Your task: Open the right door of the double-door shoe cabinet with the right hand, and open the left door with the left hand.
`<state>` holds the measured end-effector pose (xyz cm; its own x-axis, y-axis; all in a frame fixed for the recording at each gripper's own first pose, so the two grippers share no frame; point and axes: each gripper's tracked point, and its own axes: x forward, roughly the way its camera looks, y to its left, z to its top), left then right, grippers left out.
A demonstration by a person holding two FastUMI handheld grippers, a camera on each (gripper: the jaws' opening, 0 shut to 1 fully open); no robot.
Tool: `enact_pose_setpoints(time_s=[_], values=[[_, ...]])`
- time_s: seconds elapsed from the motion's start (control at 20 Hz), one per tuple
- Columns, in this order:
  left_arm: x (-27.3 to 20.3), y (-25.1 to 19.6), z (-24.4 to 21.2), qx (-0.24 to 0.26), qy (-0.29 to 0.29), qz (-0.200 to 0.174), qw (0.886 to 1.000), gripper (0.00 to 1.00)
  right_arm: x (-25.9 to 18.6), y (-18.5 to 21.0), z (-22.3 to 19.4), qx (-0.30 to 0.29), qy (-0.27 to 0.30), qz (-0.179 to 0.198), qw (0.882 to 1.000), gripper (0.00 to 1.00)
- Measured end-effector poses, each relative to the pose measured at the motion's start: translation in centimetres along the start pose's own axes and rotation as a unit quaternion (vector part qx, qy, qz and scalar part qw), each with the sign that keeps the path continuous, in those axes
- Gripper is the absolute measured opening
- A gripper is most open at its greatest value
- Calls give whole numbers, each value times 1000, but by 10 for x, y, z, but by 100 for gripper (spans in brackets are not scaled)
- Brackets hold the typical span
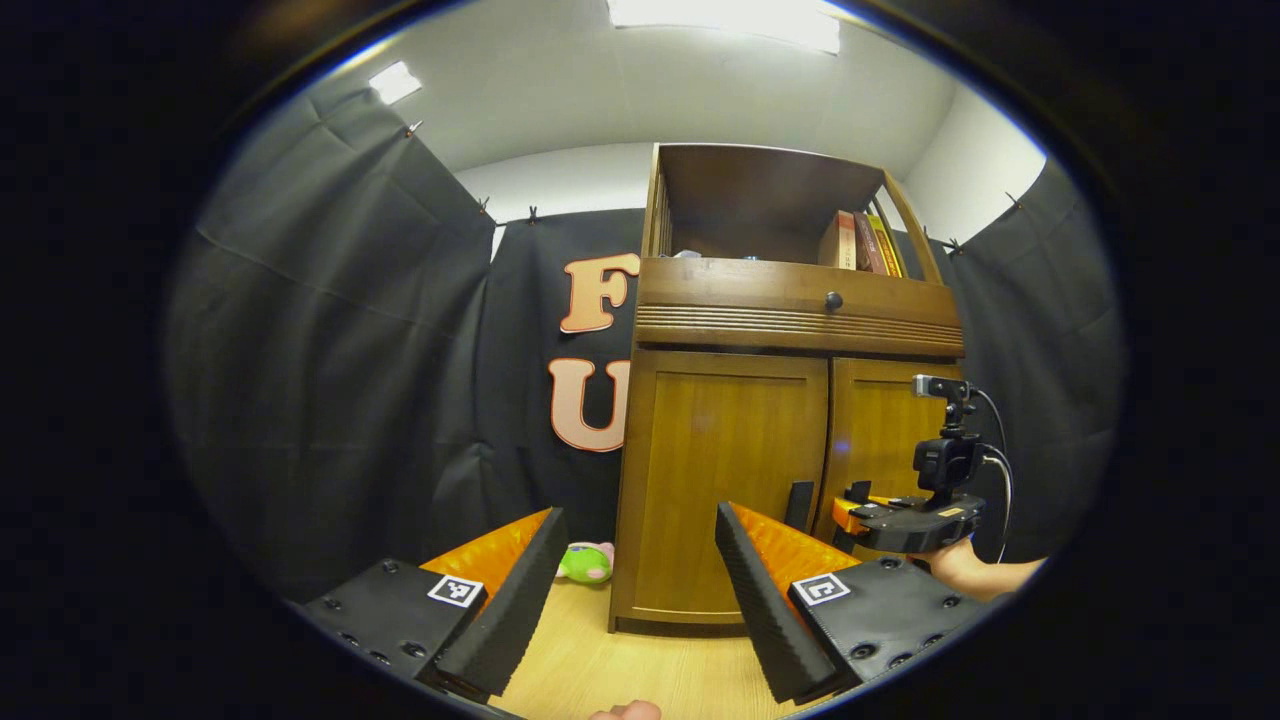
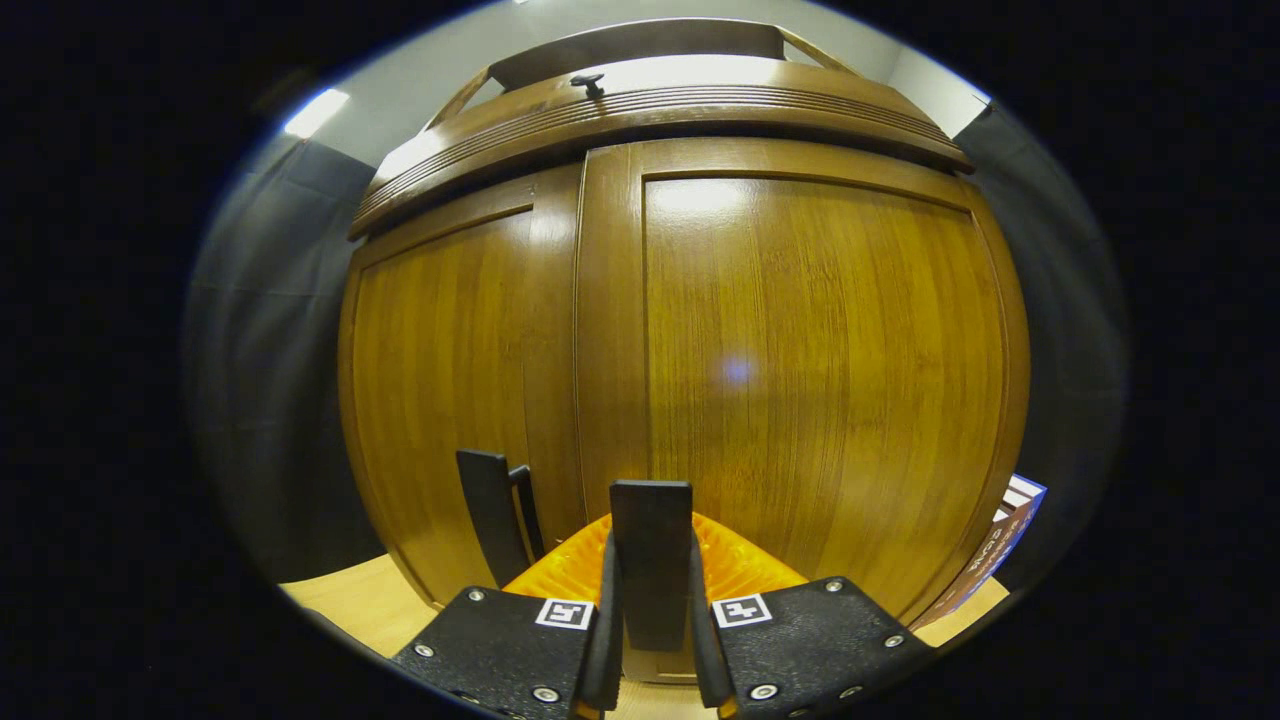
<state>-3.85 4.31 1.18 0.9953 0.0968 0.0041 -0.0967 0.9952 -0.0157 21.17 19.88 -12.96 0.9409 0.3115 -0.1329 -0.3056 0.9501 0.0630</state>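
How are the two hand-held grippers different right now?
The right hand-held gripper is shut on the right door's handle, close against the cabinet; the left hand-held gripper is open, holds nothing, and hangs back from the left door. Both point toward the shoe cabinet.

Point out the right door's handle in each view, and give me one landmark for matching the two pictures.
Left gripper view: the right door's handle sits low right of centre, at the right hand-held gripper.
Right gripper view: the handle stands bottom centre, clamped between that gripper's fingers.
Shared landmark: the left door's handle, just across the seam between the doors.
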Motion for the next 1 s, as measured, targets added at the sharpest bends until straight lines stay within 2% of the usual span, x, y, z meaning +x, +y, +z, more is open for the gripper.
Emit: enact_pose_setpoints(time_s=[0.25, 0.45, 0.75, 0.9, 0.95, 1.0], values=[[-3, -12, -5, -24, 9, -10, 1000, 96, -49, -4, -1, 9, 0, 16, 1000, 29], [-5, -20, -4, -21, 8, -10, 1000, 99, -98, -17, 1, 19, 3, 21, 1000, 29], [-3, -49, -4, -22, 8, -30, 999, 95, -149, -43, 2, 32, 11, 16, 999, 28], [-4, -67, -6, -22, 10, -45, 999, 97, -172, -59, 3, 34, 11, 6, 999, 28], [-4, -72, -6, -22, 10, -50, 998, 97, -180, -67, 3, 35, 11, 0, 999, 19], [-3, -78, -7, -22, 10, -54, 998, 97, -186, -75, 3, 36, 12, -5, 999, 28]])
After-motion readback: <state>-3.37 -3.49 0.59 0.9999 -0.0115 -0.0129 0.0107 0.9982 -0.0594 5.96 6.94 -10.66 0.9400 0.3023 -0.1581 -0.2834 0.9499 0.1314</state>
